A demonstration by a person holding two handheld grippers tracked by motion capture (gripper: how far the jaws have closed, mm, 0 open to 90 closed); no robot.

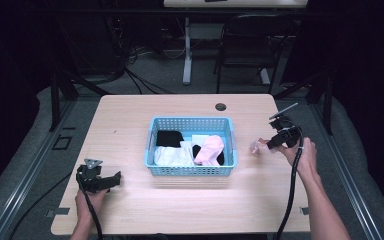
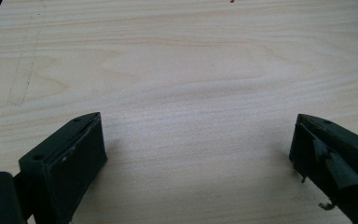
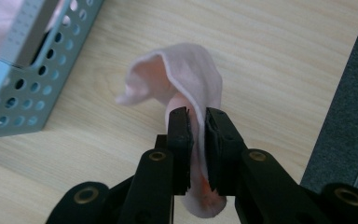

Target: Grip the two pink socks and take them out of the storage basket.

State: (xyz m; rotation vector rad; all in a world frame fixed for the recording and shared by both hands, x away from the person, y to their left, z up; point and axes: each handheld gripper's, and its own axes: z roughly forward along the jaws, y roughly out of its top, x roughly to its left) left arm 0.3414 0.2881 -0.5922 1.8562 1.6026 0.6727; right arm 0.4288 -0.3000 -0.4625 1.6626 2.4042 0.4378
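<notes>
My right gripper [image 3: 196, 122] is shut on a pale pink sock [image 3: 191, 70], whose folded toe end droops toward the wooden table just right of the blue basket [image 3: 23, 70]. From above, that right gripper [image 1: 271, 142] hangs to the right of the blue basket [image 1: 152, 145] with the pink sock [image 1: 256, 146] dangling at its tip. The basket holds black, white and pink socks, among them another pink sock [image 1: 211, 149]. At the table's front left my left gripper [image 1: 115, 179] lies low over the bare wood. Its jaws stand wide apart in the left gripper view [image 2: 198, 149], nothing between them.
The wooden table [image 1: 130, 115] has a cable hole [image 1: 220, 106] at the back. Grey floor mats flank both sides, and a chair and desk legs stand behind. In the right gripper view the table's right edge [image 3: 349, 70] runs close to the sock.
</notes>
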